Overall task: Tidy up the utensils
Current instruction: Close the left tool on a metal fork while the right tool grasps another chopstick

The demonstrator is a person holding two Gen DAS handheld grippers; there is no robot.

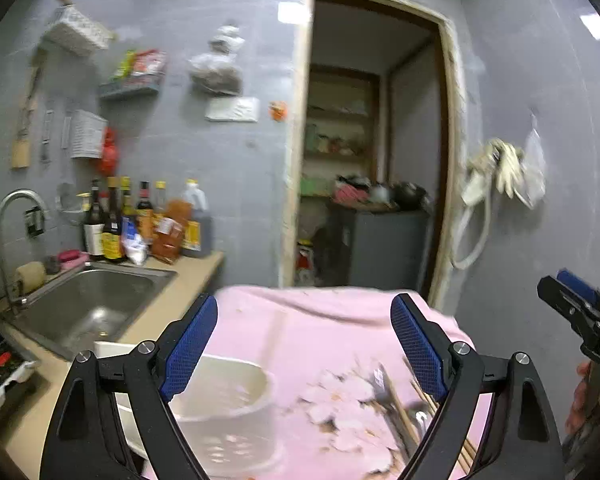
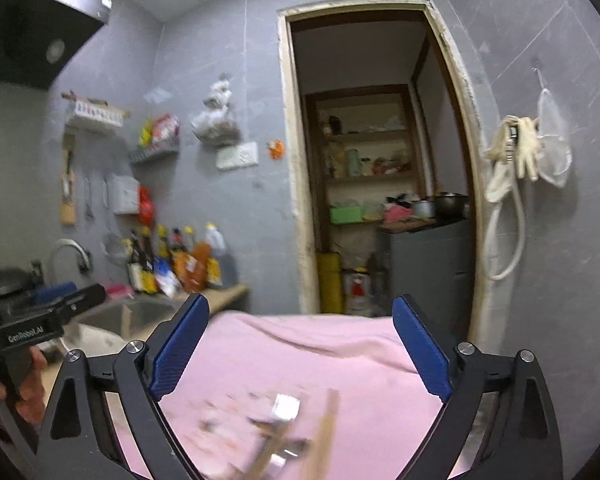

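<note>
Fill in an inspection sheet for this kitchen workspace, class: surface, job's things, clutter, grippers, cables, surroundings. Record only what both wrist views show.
Surface: pink cloth with a flower print covers the table.
Job's things: chopsticks and metal utensils lie in a loose pile on the cloth; a white perforated holder stands to their left. All are blurred.
Clutter: sauce bottles crowd the counter behind the sink.
Grippers: left gripper open, empty; right gripper open, empty, above the pile.
Cables: a white hose hangs looped on the right wall.
Surroundings: grey tiled walls, open doorway to a pantry with shelves.
</note>
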